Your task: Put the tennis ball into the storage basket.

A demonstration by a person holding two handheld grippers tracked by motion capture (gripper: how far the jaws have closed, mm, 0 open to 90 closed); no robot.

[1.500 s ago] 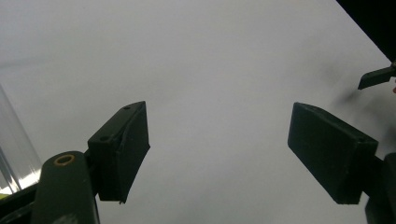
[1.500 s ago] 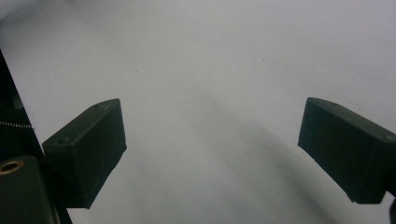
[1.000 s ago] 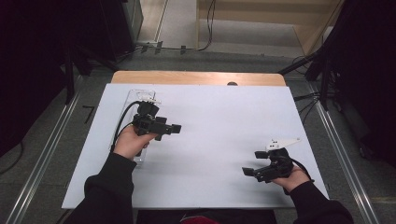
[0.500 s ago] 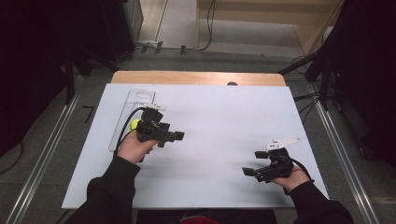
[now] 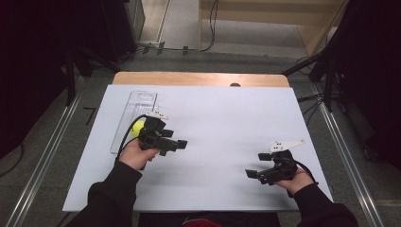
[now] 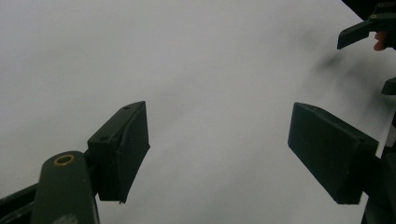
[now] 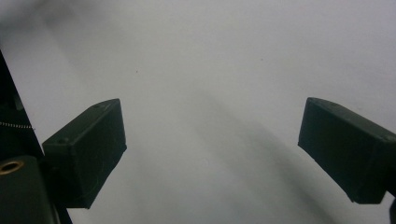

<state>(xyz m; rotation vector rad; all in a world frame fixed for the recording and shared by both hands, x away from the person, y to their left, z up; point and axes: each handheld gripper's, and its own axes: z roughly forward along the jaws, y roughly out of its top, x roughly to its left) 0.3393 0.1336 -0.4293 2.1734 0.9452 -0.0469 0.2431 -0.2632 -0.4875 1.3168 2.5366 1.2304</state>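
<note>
Drawn back off the clear tray [image 5: 136, 113], left gripper [image 5: 182, 143], exposing yellow ball [image 5: 137, 128]; jaws parted, empty. Right gripper [image 5: 250, 173] parked, jaws wide, empty. Next, probably: grasping ball.

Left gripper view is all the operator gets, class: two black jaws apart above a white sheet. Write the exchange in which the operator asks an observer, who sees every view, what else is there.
Operator: Is anything close to my left gripper?
Observer: Yes, a yellow ball sits just behind it, seen from above.
Operator: Is it loose on the white sheet?
Observer: No, it appears to lie in a clear tray near the sheet's left edge.
Operator: And the right gripper?
Observer: Its own view shows its jaws wide apart with nothing between them.
</note>
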